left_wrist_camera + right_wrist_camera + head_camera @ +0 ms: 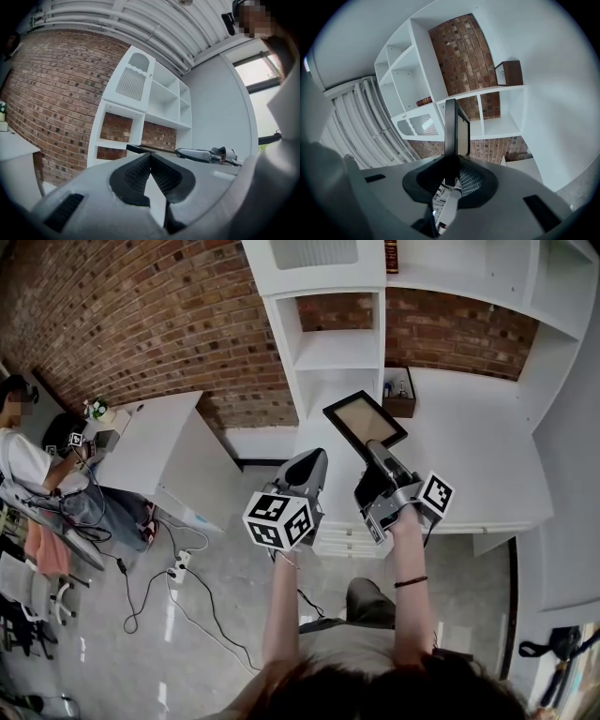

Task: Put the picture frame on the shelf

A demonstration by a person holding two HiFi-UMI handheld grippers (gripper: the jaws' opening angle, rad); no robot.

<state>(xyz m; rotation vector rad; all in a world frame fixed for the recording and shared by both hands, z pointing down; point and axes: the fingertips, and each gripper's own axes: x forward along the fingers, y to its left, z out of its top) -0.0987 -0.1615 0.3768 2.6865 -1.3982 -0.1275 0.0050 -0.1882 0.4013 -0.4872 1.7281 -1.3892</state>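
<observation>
Gripping the picture frame point(365, 418), right gripper point(376, 450) faces the shelf point(337, 351) — left gripper point(314, 458) fingers point(135, 174) closed.

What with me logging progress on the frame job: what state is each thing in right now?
Picture frame: held by one edge, up in the air, not yet on the shelf.
Right gripper: shut on the picture frame.
Left gripper: shut, nothing between its jaws.
Shelf: does not hold the frame.
Book: lying flat on an upper board of the shelf.
</observation>
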